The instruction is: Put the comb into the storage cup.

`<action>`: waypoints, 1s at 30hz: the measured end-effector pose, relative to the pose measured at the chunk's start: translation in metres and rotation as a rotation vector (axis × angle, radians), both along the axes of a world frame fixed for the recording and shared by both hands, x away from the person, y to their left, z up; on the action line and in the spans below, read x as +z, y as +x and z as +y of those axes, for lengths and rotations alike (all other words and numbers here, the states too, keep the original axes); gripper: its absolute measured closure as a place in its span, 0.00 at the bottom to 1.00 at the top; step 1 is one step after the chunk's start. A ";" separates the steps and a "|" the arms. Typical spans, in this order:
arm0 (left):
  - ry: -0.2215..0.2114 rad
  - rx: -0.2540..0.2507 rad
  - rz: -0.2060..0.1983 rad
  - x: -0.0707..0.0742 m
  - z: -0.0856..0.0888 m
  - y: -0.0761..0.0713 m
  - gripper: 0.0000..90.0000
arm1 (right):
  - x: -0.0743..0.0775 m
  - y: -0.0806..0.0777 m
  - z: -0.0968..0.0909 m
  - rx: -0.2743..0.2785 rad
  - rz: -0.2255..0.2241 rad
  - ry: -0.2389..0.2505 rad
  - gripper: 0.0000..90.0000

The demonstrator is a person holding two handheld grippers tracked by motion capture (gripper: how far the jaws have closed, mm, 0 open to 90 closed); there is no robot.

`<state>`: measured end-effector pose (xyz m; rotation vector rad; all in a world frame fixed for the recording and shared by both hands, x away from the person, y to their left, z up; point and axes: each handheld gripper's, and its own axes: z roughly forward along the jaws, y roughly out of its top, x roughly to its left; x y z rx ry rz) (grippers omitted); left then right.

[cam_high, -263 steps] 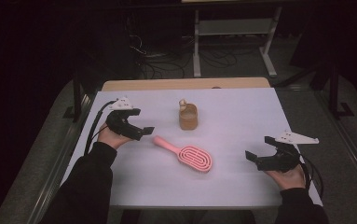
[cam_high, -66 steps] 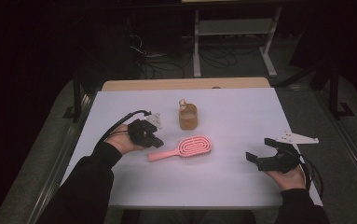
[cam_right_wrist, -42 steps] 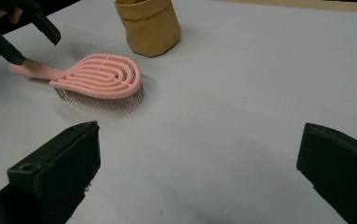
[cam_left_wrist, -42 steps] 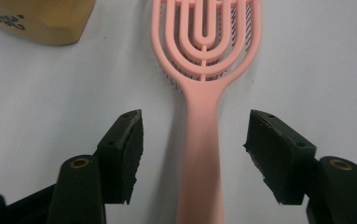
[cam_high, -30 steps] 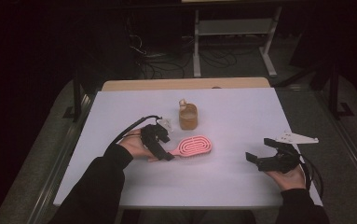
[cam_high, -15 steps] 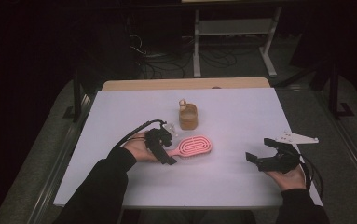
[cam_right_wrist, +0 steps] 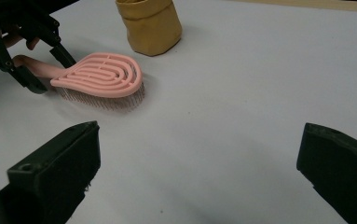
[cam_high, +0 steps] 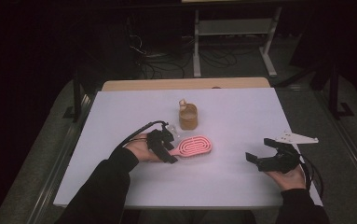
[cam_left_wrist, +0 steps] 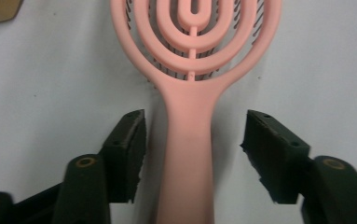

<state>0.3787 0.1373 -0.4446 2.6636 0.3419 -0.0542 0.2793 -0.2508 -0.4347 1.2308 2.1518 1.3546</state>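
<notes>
Jaws closing, gaps beside brush handle point(cam_left_wrist: 188, 154)

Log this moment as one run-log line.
left gripper: jaws just closing around pink hairbrush handle, gaps both sides | right gripper: open, idle | tan pouch: behind brush, untouched

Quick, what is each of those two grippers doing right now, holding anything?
Left gripper: jaws have just been closing around the pink hairbrush handle, gaps on both sides, not gripping yet.
Right gripper: jaws wide open, holding nothing.
</notes>
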 end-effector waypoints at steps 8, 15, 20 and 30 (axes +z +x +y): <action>0.012 0.021 -0.021 0.000 -0.001 -0.002 0.61 | 0.000 0.000 0.000 0.000 0.000 0.002 0.00; 0.038 0.004 -0.059 0.001 -0.006 -0.004 0.71 | 0.000 0.000 0.000 0.001 0.003 -0.001 0.00; 0.049 -0.011 -0.069 0.001 -0.009 -0.004 0.76 | 0.000 0.000 0.000 0.000 0.003 0.000 0.00; 0.067 -0.042 -0.120 0.002 -0.010 -0.008 0.77 | -0.001 0.000 0.000 0.000 0.005 -0.001 0.00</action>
